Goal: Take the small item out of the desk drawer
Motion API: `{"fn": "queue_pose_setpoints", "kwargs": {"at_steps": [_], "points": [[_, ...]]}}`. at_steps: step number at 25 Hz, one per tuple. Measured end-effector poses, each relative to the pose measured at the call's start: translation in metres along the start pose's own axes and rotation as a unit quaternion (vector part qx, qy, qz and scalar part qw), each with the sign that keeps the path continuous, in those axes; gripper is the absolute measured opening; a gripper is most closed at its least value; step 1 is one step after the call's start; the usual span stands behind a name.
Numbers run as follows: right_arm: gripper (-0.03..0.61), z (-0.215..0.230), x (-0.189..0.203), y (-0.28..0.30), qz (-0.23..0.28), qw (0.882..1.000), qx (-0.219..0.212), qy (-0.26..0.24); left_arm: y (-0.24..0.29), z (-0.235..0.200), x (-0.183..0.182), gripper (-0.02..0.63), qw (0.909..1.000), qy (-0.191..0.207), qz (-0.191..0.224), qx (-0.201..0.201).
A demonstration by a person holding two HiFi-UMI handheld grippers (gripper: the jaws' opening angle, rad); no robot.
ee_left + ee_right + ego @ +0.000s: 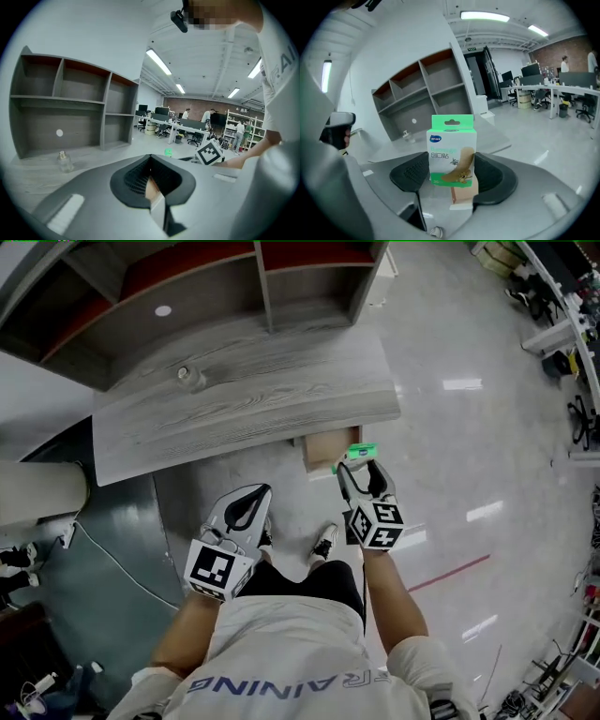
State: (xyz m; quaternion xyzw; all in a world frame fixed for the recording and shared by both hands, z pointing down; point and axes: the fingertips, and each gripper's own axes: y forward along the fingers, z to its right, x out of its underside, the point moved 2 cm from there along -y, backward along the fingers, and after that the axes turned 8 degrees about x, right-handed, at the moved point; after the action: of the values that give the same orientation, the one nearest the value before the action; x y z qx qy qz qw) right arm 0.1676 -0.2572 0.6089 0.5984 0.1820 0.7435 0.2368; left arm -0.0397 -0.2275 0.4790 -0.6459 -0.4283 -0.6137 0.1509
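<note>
A small white and green plaster box [452, 150] stands upright between the pads of my right gripper [452, 174], which is shut on it. In the head view the box [359, 453] and right gripper [361, 474] hang just in front of the open tan drawer [322, 448] under the grey wooden desk [244, 404]. Part of the drawer [464, 198] shows below the box. My left gripper [260, 493] is held lower left of the drawer, over the floor. Its jaws [150, 161] are together with nothing in them.
A small glass bottle [190, 377] stands on the desk top, in front of a grey shelf unit [197, 287]. The person's shoe [324, 541] is on the glossy floor below the drawer. A white cable [112, 563] runs across the floor at the left. Office desks and people fill the background.
</note>
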Motion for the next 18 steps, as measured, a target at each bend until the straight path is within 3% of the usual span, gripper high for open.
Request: {"fn": "queue_pose_setpoints", "kwargs": {"at_steps": [8,18], "points": [[0.316,-0.032,-0.109,-0.114,0.124,0.991,-0.007,-0.044,-0.014,0.021,-0.061,0.000,0.9970,0.020,0.072,0.022],[0.316,-0.050,-0.202,-0.224,0.238,0.969,-0.008,-0.058,-0.031,0.061,-0.144,0.000,0.9872,0.062,0.138,0.051]]}}
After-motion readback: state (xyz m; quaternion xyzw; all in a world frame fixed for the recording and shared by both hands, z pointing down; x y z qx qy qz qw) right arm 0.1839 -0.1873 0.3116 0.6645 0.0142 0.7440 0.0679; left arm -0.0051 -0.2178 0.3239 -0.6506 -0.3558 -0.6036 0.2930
